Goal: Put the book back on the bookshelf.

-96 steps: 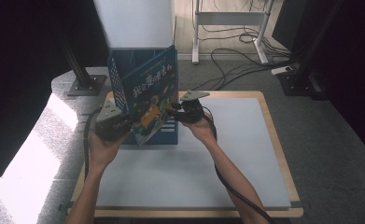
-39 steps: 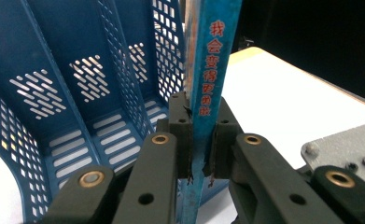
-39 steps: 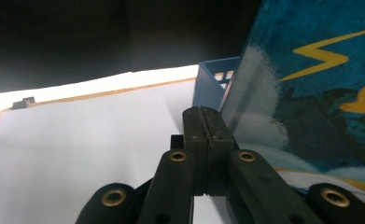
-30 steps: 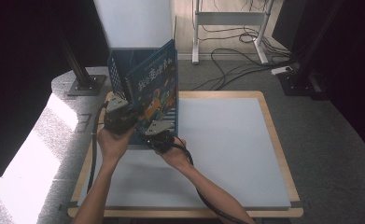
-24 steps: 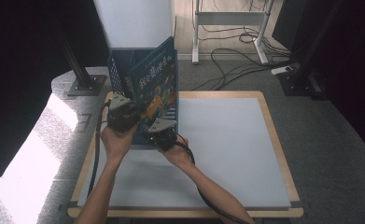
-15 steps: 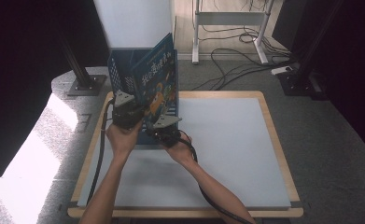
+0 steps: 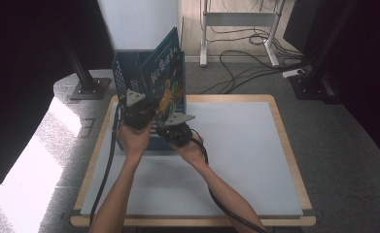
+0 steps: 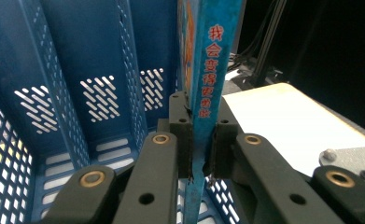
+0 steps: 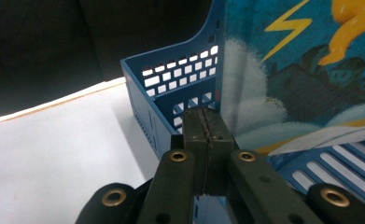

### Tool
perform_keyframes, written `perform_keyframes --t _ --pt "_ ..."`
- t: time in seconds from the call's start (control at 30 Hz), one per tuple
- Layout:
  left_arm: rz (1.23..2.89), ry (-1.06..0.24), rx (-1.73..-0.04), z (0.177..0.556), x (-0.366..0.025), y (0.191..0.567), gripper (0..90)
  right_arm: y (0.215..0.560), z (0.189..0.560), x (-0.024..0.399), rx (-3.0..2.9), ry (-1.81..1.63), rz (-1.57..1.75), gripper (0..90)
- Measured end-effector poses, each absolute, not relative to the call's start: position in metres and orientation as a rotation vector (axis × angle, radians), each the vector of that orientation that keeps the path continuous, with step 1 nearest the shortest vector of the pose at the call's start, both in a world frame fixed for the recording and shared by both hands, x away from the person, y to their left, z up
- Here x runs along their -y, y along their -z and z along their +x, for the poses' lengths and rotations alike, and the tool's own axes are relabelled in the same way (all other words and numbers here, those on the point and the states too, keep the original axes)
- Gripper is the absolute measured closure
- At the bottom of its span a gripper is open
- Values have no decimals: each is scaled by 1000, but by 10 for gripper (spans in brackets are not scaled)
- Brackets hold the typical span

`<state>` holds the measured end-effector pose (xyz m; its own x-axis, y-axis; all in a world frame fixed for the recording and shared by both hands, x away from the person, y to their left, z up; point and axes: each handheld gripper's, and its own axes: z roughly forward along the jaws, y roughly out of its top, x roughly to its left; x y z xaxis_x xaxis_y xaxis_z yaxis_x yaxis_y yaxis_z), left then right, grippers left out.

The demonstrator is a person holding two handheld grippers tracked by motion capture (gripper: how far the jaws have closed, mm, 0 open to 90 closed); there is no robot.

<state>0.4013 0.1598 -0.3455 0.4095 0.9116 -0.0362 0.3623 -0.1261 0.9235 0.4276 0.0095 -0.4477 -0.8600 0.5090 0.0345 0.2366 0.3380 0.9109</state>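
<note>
Clearly, the book [image 8: 207, 79] spine is pinched by the left gripper [image 8: 200, 140], inside the blue basket [image 8: 54, 93]. The right gripper [image 9: 209, 140] is pressed together, empty, beside the basket's low front wall; white table [image 9: 54, 154] is left open.

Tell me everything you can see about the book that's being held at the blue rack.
The book is a thin picture book with a blue cover showing an orange figure, a yellow lightning bolt and dark houses. Its narrow blue spine carries red Chinese characters. It stands upright on edge, tilted slightly, partly inside the perforated blue plastic rack at the mat's far left. The left gripper has its fingers clamped on the spine's lower part. The right gripper is shut beside the cover, gripping nothing visible.
</note>
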Motion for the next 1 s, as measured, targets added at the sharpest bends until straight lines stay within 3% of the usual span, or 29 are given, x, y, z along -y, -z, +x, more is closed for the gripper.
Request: perform_keyframes --t 0.83,0.93,1.0 --pt "1652 -683 -1177 408 -155 365 831 463 433 6 -2356 -1571 781 882" --pt "1659 -654 -1196 407 -156 368 831 463 436 12 -2339 -1577 822 786" --pt "1681 -647 -1206 410 -156 374 832 463 438 13 -2377 -1628 810 780"
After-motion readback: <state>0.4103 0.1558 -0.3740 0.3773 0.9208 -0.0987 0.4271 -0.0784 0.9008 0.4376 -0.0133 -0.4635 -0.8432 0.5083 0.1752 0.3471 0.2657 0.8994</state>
